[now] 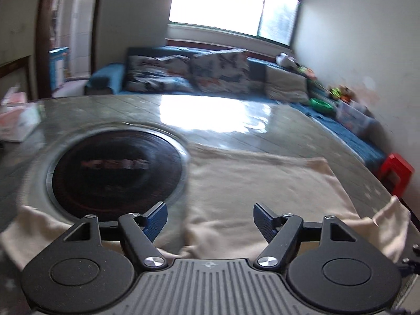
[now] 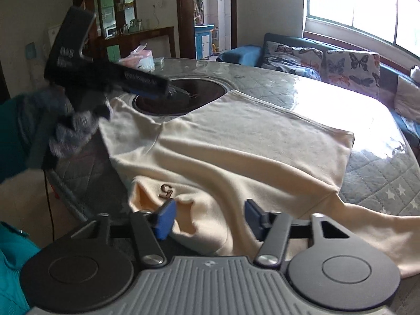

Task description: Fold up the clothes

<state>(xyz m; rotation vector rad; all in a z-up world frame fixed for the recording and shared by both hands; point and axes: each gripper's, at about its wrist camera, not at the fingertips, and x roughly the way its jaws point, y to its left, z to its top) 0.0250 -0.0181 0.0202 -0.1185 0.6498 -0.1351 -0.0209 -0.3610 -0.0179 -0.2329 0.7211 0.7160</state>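
Garment (image 2: pixel 236 141) under, apparently between, right hand-held gripper (image 2: pixel 210 219) jaws.

Each gripper is matte black with a ribbed grey housing at 6 o'clock, two round discs, silver screws and blue ribbed pads: the left gripper (image 1: pixel 210 218), the right gripper (image 2: pixel 210 216). At 9 o'clock in the right view, a speckled grey knit glove (image 2: pixel 72 128) and teal sleeve (image 2: pixel 11 131).
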